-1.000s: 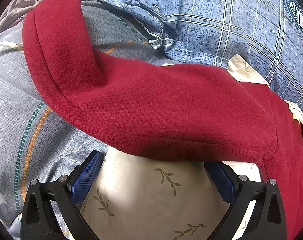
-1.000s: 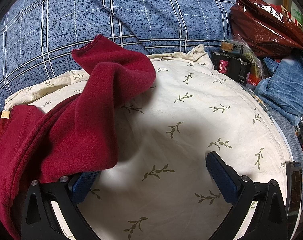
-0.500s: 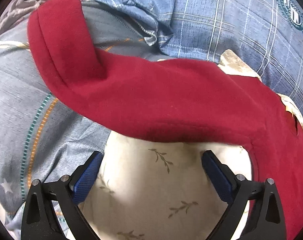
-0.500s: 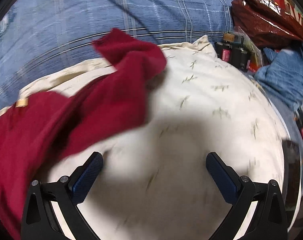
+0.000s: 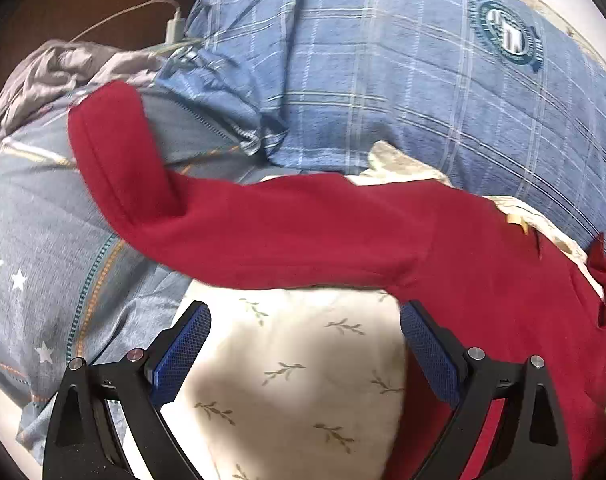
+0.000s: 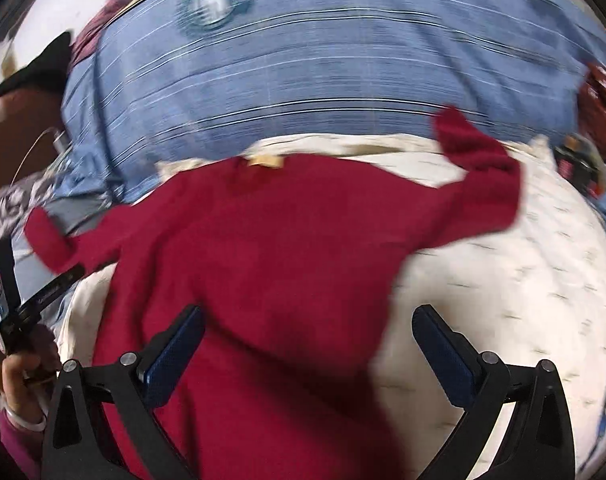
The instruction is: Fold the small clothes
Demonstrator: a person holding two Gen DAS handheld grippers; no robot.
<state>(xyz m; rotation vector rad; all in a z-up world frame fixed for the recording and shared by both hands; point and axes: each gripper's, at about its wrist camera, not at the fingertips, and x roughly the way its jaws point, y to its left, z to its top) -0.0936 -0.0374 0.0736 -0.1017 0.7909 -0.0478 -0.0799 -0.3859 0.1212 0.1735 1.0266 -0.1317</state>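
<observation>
A small dark red sweater lies spread on a cream leaf-print pillow, neck label toward the far side. Its left sleeve stretches across the left wrist view, with the cuff bent up onto grey-blue bedding. Its right sleeve bends up at the far right. My left gripper is open and empty over the pillow, just below the left sleeve. My right gripper is open and empty above the sweater's body. The right wrist view is motion-blurred.
A blue plaid pillow lies behind the sweater. A charger and cable sit at the far left. Dark red bags and small items crowd the right edge. The person's hand with the left gripper handle shows at the left.
Both grippers have pulled back from the sweater and stayed open. The right wrist view has swung left, from the right sleeve to the whole sweater. The left sleeve now lies farther from the left gripper.
</observation>
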